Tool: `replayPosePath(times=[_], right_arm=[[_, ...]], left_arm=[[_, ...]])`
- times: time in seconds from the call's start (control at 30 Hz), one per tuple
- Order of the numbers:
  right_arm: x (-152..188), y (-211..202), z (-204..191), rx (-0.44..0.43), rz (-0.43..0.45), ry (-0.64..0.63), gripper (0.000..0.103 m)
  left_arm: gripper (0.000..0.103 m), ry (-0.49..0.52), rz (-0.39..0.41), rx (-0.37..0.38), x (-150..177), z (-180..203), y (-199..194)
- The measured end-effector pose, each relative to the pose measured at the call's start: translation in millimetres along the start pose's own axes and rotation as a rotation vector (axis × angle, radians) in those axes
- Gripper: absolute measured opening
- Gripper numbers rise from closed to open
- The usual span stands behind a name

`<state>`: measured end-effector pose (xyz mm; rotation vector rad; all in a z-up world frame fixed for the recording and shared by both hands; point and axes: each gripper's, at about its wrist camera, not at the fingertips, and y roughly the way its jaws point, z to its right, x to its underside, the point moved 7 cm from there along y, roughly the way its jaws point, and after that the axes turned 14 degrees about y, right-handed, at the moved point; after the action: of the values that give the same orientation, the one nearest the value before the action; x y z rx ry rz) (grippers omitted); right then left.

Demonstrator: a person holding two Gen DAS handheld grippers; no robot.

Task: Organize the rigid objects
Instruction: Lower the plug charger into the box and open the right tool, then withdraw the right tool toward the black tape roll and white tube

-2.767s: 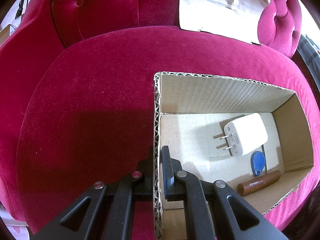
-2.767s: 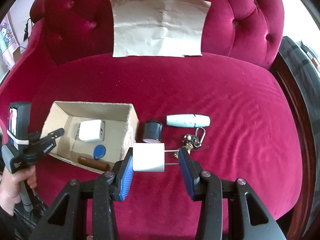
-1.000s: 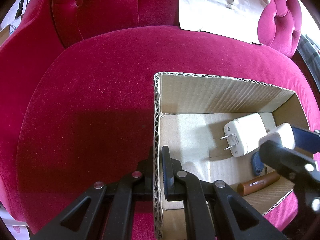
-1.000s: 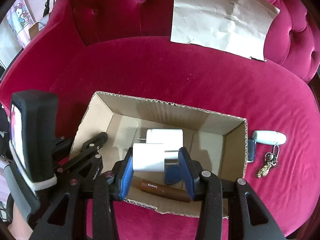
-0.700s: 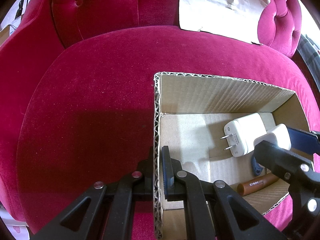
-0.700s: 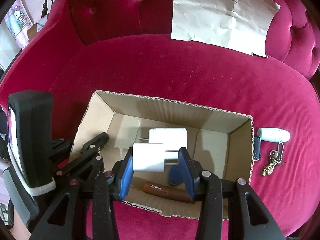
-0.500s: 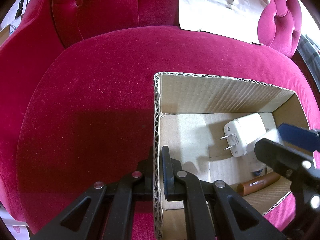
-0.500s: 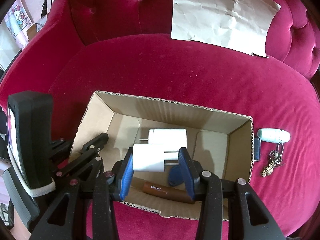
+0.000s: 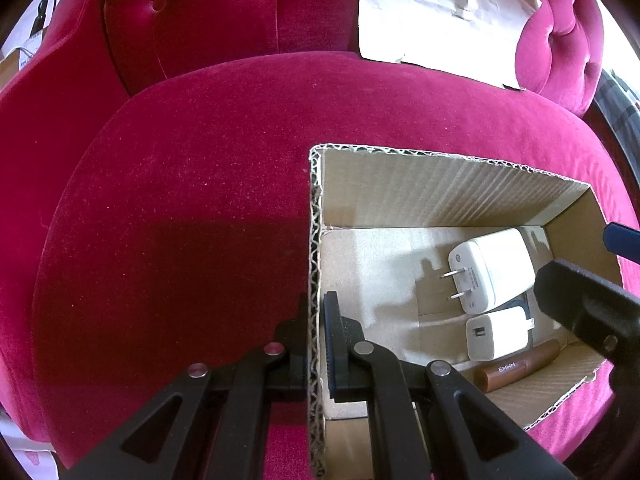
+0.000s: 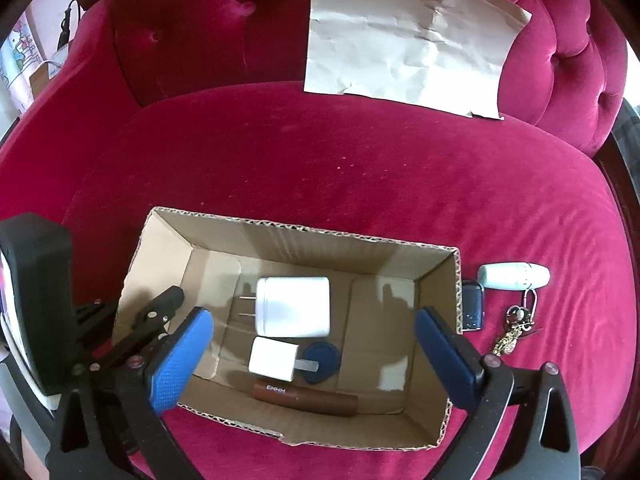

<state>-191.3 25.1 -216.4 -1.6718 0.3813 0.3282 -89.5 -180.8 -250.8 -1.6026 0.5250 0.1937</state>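
- Left tool: jaws closed on the left wall of the cardboard box, one finger inside, one outside. It pins the box on the sofa seat.
- Right tool: jaws opening, spread wide above the box, nothing between the pads. It hangs over the box's near half.
- Small white charger: lies free on the box floor toward the near wall, its prongs over the blue tag. Large white charger sits just behind it; brown tube lies along the near wall.
- Outside the box, by its right wall on the seat: dark pouch touching the wall, pale cylinder and key bunch just beyond. Judged: these are left to sort.
- Risk: lifting the right tool out carelessly could catch the near or right wall, since the spread fingers stand close to both; the soft seat would let the box tip.
- Risk: if the left tool lets go early, the light box could slide on the velvet during the next drop.
- Risk: the pouch sits hard against the wall, so a finger going for it may push the box instead.
- Risk: the key bunch is loose and dangly; a pinch on one part may let the rest swing or slip.
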Motion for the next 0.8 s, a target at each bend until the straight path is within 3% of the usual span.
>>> replayPosePath(times=[0.8], right_arm=[[-11, -32, 32, -0.007, 0.040, -0.015, 0.103]], left_arm=[[0.006, 0.000, -0.001, 0.000, 2, -4, -1]])
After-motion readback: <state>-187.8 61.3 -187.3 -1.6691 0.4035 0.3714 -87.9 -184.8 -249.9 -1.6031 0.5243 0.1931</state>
